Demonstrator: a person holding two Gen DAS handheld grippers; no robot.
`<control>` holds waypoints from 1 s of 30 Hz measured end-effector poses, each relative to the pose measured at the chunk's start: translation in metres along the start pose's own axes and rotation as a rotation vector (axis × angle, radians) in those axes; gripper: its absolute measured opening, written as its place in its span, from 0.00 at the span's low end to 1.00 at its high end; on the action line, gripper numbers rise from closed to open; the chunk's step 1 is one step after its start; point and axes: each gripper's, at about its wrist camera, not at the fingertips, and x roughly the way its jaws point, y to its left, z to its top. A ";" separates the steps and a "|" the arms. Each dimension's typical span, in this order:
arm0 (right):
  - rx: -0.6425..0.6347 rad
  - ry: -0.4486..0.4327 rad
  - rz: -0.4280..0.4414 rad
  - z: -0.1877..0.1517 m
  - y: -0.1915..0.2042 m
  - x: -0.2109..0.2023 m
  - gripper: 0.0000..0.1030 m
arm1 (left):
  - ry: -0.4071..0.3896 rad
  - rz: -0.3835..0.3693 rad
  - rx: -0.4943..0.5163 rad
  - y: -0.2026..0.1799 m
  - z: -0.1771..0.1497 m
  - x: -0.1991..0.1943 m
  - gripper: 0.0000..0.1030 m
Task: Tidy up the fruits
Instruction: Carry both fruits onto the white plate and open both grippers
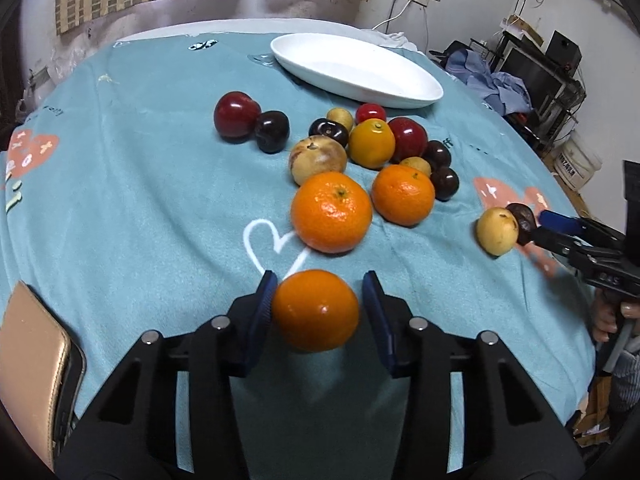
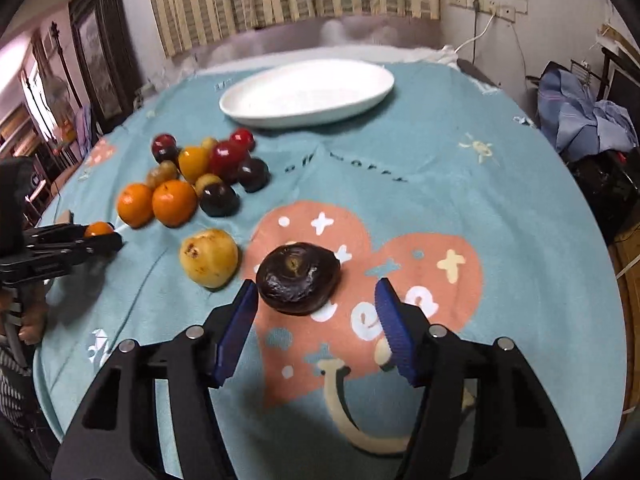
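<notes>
An orange (image 1: 316, 310) lies on the teal cloth between the fingers of my left gripper (image 1: 320, 280); the left pad touches it and a gap shows at the right pad, so the gripper is open. My right gripper (image 2: 316, 284) is open around a dark brown wrinkled fruit (image 2: 298, 278), with clear space on both sides. A yellow fruit (image 2: 208, 258) lies just left of it. The fruit pile (image 1: 372, 144) of oranges, red and dark plums and small yellow fruits sits mid-table. An empty white oval dish (image 1: 356, 70) stands behind it.
A gold phone case (image 1: 36, 360) lies at the table's near left edge. Off the table's right side are crumpled blue clothes (image 1: 496, 84), shelves and a white bucket (image 1: 576, 164). A person's hand (image 1: 608, 316) holds the right gripper's handle.
</notes>
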 end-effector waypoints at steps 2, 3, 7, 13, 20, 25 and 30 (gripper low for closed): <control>-0.024 0.005 -0.016 0.006 0.005 0.005 0.61 | 0.003 0.007 0.008 -0.004 0.000 0.002 0.43; -0.036 0.015 -0.025 0.008 0.007 0.008 0.60 | 0.006 0.013 0.017 -0.006 0.001 0.003 0.43; -0.095 0.083 -0.032 0.009 0.020 0.027 0.52 | 0.015 0.036 0.049 -0.012 -0.002 0.005 0.47; -0.079 0.062 -0.008 0.010 0.015 0.023 0.46 | 0.010 0.021 0.034 -0.007 -0.002 0.003 0.46; 0.026 -0.033 0.041 0.016 -0.003 0.001 0.46 | -0.031 0.006 0.004 -0.002 -0.001 -0.004 0.39; 0.074 -0.119 0.064 0.054 -0.008 -0.009 0.46 | -0.085 0.027 0.035 -0.013 0.036 -0.011 0.39; 0.134 -0.200 0.082 0.117 -0.007 0.005 0.46 | -0.142 0.043 0.056 -0.031 0.105 -0.005 0.39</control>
